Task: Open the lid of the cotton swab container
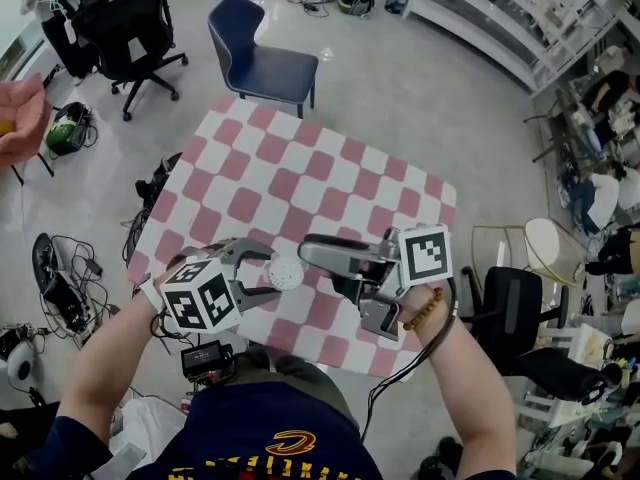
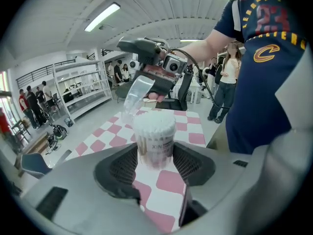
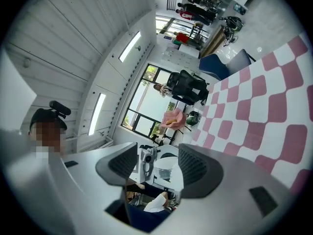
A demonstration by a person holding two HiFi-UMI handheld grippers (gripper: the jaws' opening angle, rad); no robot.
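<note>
My left gripper (image 1: pixel 274 273) is shut on the cotton swab container (image 1: pixel 286 273), a clear round tub held just above the pink-and-white checked table (image 1: pixel 300 168). In the left gripper view the container (image 2: pixel 155 138) sits between both pads (image 2: pixel 123 164), and the white swab tips show bare at its top. The clear lid (image 2: pixel 136 95) is off, tilted above and behind the tub. My right gripper (image 2: pixel 142 67) is shut on that lid. From the head view the right gripper (image 1: pixel 314 259) points left, close to the tub. The lid (image 3: pixel 168 173) is a faint clear shape between the right jaws.
A blue chair (image 1: pixel 262 63) stands at the table's far edge and a black office chair (image 1: pixel 120 18) at the far left. Another black chair (image 1: pixel 510 313) is close on the right. Cables and gear (image 1: pixel 65 288) lie on the floor at left. People stand in the background (image 2: pixel 32 104).
</note>
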